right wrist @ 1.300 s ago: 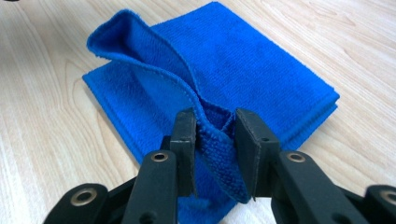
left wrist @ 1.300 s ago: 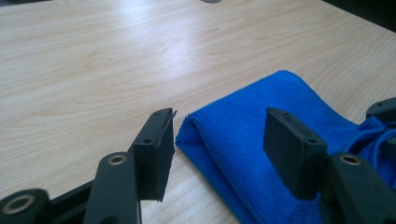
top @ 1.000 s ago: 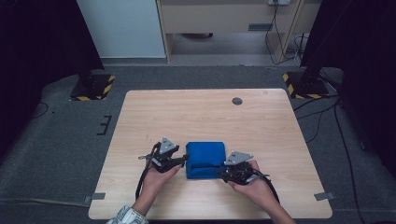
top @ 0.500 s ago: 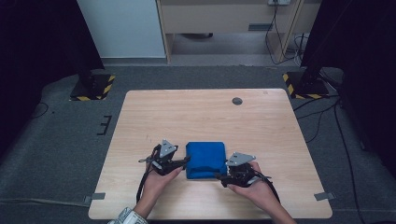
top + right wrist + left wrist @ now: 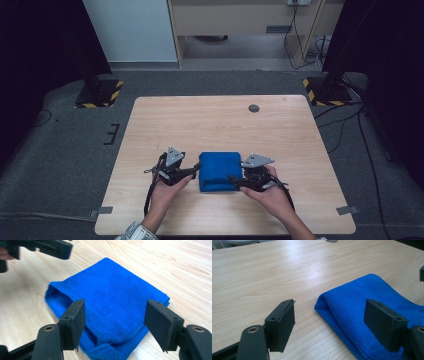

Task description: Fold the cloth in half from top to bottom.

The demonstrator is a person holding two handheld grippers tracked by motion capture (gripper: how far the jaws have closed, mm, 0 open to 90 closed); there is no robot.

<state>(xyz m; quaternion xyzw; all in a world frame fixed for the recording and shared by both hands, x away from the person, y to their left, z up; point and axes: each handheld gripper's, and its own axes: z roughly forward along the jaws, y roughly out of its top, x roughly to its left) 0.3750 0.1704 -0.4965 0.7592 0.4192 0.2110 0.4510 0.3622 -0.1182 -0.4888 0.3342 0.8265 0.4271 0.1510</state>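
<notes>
A: Where the person's forearms come in from the near edge of the pale wooden table [image 5: 220, 120], how does the left hand [image 5: 165, 192] sit?

B: Low, knuckles up, just left of the folded blue terry cloth [image 5: 220, 171]. It points the left gripper [image 5: 196, 171] level at the cloth's left edge. Its jaws have just been opening and stand wide apart. In the left gripper view the cloth's folded corner [image 5: 362, 315] lies on the table beyond and between the pads, untouched.

A: And the cloth itself?

B: Flat on the table, folded into a rough square, between the two grippers.

A: The right side?

B: The right hand [image 5: 272, 192] rests just right of the cloth, aiming the right gripper [image 5: 234, 179] at its near right corner. Its jaws have also just been opening; they gape on either side of the cloth [image 5: 110, 297] and neither pad presses on it.

A: Anything farther off?

B: A small dark round disc [image 5: 254, 108], well beyond the cloth, near the far edge.
</notes>
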